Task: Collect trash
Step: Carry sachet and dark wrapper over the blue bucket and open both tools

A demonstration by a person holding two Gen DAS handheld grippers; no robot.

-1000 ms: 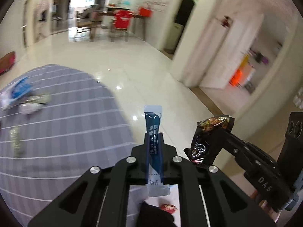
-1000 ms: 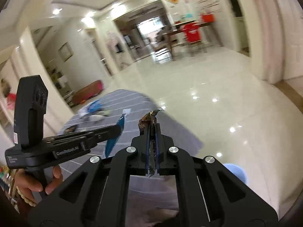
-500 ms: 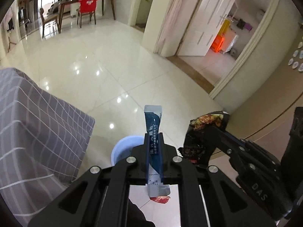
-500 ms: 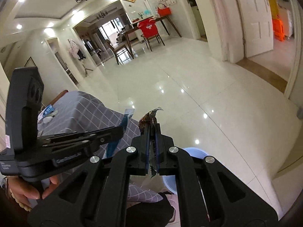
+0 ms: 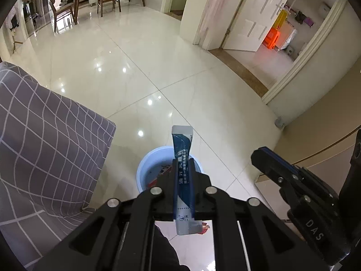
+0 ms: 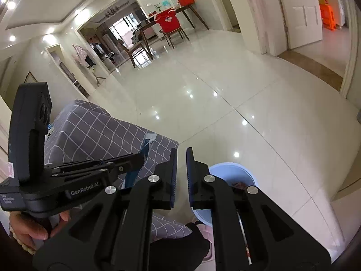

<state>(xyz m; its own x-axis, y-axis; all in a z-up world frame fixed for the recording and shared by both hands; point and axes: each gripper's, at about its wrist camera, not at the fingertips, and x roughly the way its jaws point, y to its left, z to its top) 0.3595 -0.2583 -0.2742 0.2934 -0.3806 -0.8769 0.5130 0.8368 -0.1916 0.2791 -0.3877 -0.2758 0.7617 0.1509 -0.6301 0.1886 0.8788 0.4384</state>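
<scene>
My left gripper [image 5: 182, 160] is shut on a dark blue sachet [image 5: 181, 144] that stands up out of the jaws, directly over the light blue bin [image 5: 141, 169] on the floor. In the right wrist view the same left gripper [image 6: 142, 156] holds the sachet [image 6: 147, 143] in front of the checked cloth. My right gripper [image 6: 181, 151] hangs just left of the bin [image 6: 225, 165], its jaws a narrow slit apart with nothing between them. It enters the left wrist view from the right [image 5: 259, 155], also bare. Red and dark scraps [image 6: 239, 184] lie in the bin.
A table under a grey checked cloth [image 5: 45, 135] stands left of the bin, its corner close to both grippers. Glossy white tiles [image 5: 158, 67] spread beyond. A door frame [image 5: 293, 67] and a wall are on the right, and a dining table with chairs [image 6: 167, 29] is far back.
Both grippers swung away from the table and sank toward the bin. The dark snack wrapper that the right gripper held is gone from its jaws. The left still grips the sachet.
</scene>
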